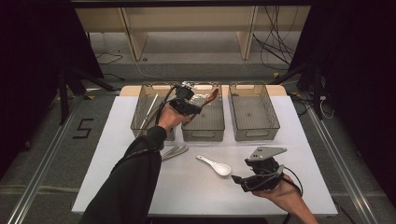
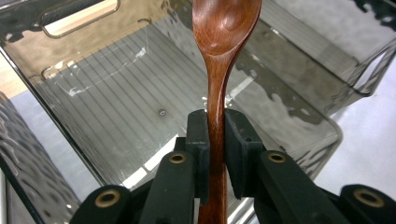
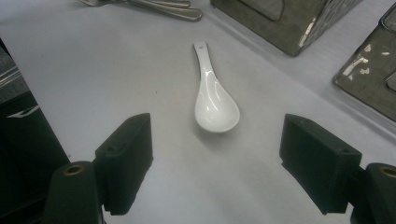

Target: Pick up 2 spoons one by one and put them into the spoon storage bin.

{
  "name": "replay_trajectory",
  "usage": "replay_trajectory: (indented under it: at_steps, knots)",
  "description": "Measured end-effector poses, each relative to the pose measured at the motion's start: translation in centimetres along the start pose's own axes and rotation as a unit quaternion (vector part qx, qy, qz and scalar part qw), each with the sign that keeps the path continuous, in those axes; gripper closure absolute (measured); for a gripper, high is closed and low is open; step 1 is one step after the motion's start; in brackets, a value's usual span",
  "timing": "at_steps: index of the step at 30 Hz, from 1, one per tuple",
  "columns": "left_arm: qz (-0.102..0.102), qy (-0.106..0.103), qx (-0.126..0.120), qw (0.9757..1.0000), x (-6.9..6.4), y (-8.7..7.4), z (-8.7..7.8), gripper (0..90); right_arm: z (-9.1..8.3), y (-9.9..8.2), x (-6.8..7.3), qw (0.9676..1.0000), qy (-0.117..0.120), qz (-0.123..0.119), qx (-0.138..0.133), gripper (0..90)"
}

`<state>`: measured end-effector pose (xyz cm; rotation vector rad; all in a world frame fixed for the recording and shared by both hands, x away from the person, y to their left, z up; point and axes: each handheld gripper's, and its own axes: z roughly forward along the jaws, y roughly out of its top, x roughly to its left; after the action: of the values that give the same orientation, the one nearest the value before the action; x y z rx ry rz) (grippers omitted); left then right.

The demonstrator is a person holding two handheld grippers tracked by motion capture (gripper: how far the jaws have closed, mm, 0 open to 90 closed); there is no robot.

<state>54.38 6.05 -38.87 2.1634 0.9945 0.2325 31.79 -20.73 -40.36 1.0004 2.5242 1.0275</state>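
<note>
Above the middle bin (image 1: 203,122), the left tongs (image 2: 216,140) clench a wooden spoon (image 2: 223,42); right tongs (image 3: 215,163) gape near it, released.

The left gripper (image 1: 198,108) holds a wooden spoon (image 1: 212,97) over the middle bin (image 1: 203,134); right gripper (image 1: 240,179) near white spoon (image 1: 215,165).

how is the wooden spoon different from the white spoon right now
The wooden spoon is dark brown; the white spoon is glossy white. The wooden spoon is clamped by its handle in the left gripper over the middle bin, while the white spoon lies loose on the table, bowl up. The right gripper is open, facing the white spoon without touching it. Both are spoons.
</note>
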Motion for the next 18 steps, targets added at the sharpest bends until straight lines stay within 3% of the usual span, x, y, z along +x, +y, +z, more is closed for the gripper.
replay_trajectory:
  at_steps: [4,6,14,17,18]
  knots:
    - [-0.005,0.003,-0.005,1.0000,0.1,-0.1,0.4,77.3,-0.1,0.0,0.1,1.0000,0.000,-0.001,-0.001,26.4]
    - [-0.016,-0.006,-0.015,0.9997,0.2,-0.1,0.4,68.5,0.0,0.0,0.0,1.0000,0.000,-0.001,0.001,26.4]
    - [-0.012,-0.010,-0.001,0.9999,0.0,-0.4,-0.7,45.9,-0.1,0.0,0.0,1.0000,0.000,0.000,0.001,26.4]
    - [-0.011,-0.024,-0.004,0.9996,-0.1,-1.0,-1.3,38.1,-0.1,0.0,0.0,1.0000,-0.001,0.000,0.000,26.4]
    - [-0.009,-0.038,-0.008,0.9992,-0.2,-1.2,-1.5,38.1,-0.1,0.0,0.0,1.0000,-0.001,0.000,0.000,26.4]
